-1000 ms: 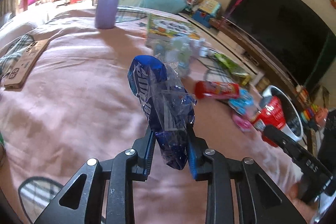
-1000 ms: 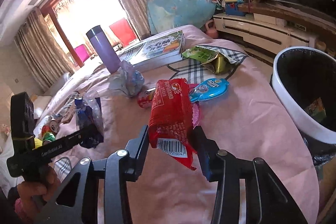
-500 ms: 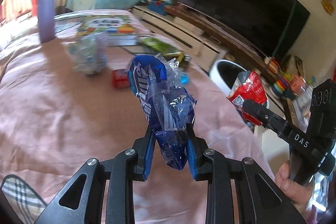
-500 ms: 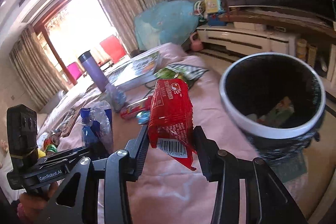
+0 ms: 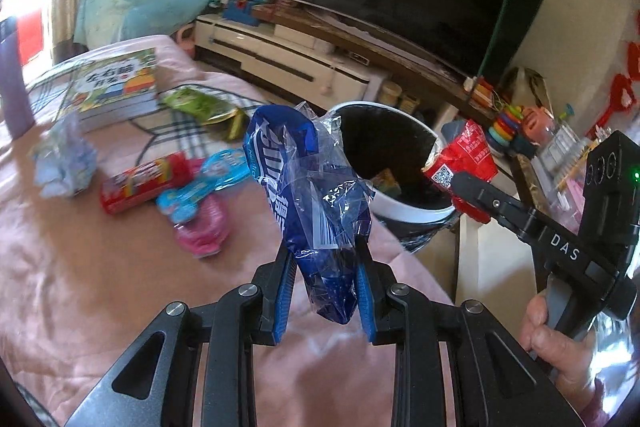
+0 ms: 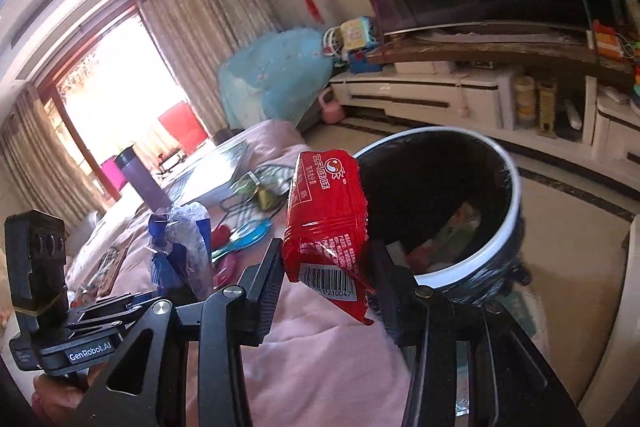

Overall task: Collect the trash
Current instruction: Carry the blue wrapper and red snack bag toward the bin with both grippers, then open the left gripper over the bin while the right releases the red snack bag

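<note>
My left gripper (image 5: 325,259) is shut on a crumpled blue and clear plastic wrapper (image 5: 308,203), held above the pink bed cover (image 5: 100,287). My right gripper (image 6: 326,259) is shut on a red snack packet (image 6: 326,215) with a barcode at its lower end. A white-rimmed bin with a black liner (image 6: 460,211) stands just beyond the bed's corner, right behind the red packet, with some trash lying inside it. In the left wrist view the bin (image 5: 384,163) sits behind the blue wrapper, and the right gripper (image 5: 460,183) holds the red packet (image 5: 460,159) over its right rim.
More litter lies on the bed: a red wrapper (image 5: 144,183), a light blue packet (image 5: 208,183), a pink item (image 5: 204,227), a green bag (image 5: 200,107), a crumpled clear wrapper (image 5: 64,163). A book (image 5: 116,83) and a purple flask (image 6: 140,179) stand farther back. A TV cabinet (image 6: 440,95) lines the wall.
Both grippers have swung from over the bed toward the bin, which has come much closer in both views. Each keeps its wrapper gripped.
</note>
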`<move>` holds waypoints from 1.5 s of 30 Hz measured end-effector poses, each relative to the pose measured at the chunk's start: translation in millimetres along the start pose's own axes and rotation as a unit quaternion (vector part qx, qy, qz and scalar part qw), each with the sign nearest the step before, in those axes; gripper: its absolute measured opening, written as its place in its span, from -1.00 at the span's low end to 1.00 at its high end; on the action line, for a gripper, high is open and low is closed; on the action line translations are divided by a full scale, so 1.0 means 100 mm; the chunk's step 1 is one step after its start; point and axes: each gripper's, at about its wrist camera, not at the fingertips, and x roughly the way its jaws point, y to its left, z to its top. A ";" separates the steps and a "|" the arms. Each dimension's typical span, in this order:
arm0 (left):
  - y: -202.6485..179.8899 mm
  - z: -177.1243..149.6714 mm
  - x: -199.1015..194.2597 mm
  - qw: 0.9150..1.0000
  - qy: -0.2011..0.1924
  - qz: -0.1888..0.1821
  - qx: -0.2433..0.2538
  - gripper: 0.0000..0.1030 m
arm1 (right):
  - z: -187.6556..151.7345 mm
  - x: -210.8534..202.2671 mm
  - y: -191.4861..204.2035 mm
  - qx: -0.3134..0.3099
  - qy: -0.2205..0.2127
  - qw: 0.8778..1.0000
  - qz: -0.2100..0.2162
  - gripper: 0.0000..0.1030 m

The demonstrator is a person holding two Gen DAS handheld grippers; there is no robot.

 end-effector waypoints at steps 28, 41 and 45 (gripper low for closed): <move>-0.58 0.65 0.94 0.999 0.037 -0.012 0.037 -0.47 | 0.38 0.14 -0.63 0.023 0.005 0.999 -0.024 -0.14; -0.68 0.91 1.39 0.998 0.055 -0.011 0.034 -0.38 | 0.59 0.31 -0.82 0.030 0.018 0.999 -0.034 -0.11; -0.69 0.92 1.43 0.998 0.057 -0.014 0.035 0.07 | 0.59 0.38 -0.88 0.035 0.026 0.998 -0.037 -0.03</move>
